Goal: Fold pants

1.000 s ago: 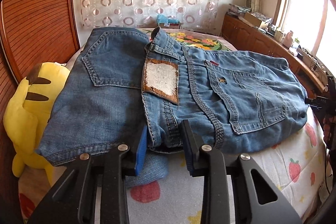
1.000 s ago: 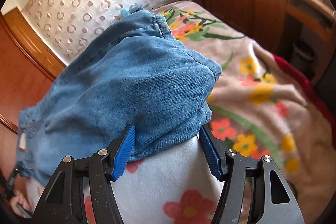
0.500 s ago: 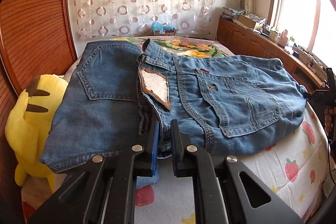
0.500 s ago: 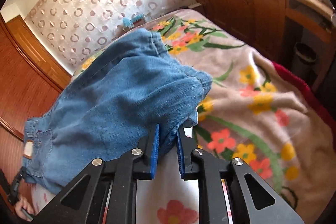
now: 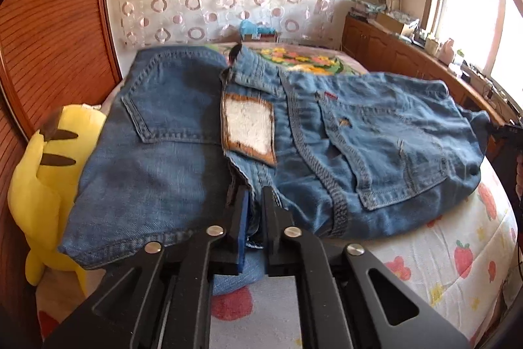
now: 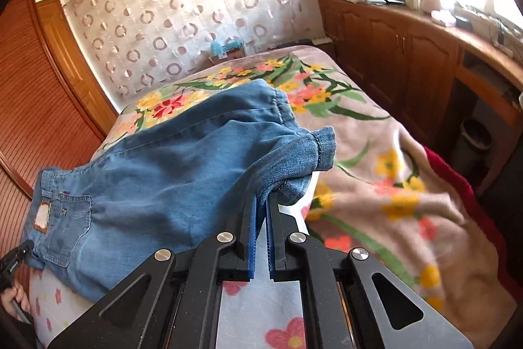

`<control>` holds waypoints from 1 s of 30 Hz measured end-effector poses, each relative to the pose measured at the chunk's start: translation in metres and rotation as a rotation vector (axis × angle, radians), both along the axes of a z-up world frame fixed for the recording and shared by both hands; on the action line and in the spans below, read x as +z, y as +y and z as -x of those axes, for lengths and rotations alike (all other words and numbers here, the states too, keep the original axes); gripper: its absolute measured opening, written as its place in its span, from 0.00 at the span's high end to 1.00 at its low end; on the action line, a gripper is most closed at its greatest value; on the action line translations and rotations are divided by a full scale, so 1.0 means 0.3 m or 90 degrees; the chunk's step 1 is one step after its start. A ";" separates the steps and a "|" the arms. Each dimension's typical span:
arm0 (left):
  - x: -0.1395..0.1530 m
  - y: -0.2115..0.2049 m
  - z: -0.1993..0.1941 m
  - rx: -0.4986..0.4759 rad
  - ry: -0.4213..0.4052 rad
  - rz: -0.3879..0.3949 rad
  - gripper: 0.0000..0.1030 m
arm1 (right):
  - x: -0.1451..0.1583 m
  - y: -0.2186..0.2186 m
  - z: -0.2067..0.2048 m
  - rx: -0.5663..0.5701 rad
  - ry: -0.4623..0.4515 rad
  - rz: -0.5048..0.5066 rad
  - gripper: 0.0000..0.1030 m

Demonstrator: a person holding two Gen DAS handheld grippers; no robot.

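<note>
**Both tongs clamped on the jeans, bed in full view**

Here we are on the bed (image 5: 425, 254), with the blue denim jeans (image 5: 327, 133) spread across its strawberry-and-flower sheet. In the left wrist view the left tongs (image 5: 254, 201) have the waistband edge caught between their pads, right below the brown-edged white label patch (image 5: 249, 127). The log has those jaws easing open a touch, yet the denim sits pinched between them with the pads pressing on it. One back pocket (image 5: 166, 107) lies to the left of the patch, another to its right, and the cloth there is doubled over itself. A yellow plush toy (image 5: 45, 172) sits at the bed's left edge, partly under the overhanging denim, against the wooden slatted wall (image 5: 49, 31).

Over to the right wrist view: the right tongs (image 6: 261, 201) are closed tight on a fold of the jeans (image 6: 183, 172) near the leg hem, and the cuff (image 6: 322, 149) curls up just beyond the tips, raised off the sheet. Past it lies a pink floral blanket (image 6: 392, 185) covering the far side of the bed. Wooden cabinets (image 6: 392, 54) run along the window wall, and a patterned circle curtain (image 6: 183, 5) hangs behind. At the lower left corner of that view the other gripper and a hand (image 6: 14, 296) can be seen at the waist end.
</note>
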State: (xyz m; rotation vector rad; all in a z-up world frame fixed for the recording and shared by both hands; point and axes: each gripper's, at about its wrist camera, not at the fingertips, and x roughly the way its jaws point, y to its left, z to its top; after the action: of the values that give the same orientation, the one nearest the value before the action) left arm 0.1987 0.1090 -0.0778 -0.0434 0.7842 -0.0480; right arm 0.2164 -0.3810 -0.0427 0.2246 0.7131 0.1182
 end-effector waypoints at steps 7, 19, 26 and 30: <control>-0.022 -0.008 -0.005 -0.010 0.012 -0.009 0.91 | -0.014 0.022 -0.021 0.016 -0.007 0.032 0.96; 0.265 -0.021 0.097 -0.004 -0.122 -0.027 0.96 | 0.155 0.033 0.036 0.023 -0.104 0.070 0.98; 0.424 0.030 0.280 0.004 -0.200 -0.023 0.96 | 0.234 0.038 0.194 0.071 -0.137 0.072 0.98; 0.418 0.090 0.389 0.018 -0.201 -0.017 0.96 | 0.210 -0.006 0.326 0.105 -0.132 0.057 0.98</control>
State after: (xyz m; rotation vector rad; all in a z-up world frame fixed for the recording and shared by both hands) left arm 0.0819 0.1362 0.0477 -0.0216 0.4687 -0.0164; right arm 0.1186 -0.3830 0.0203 0.0658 0.5277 0.2616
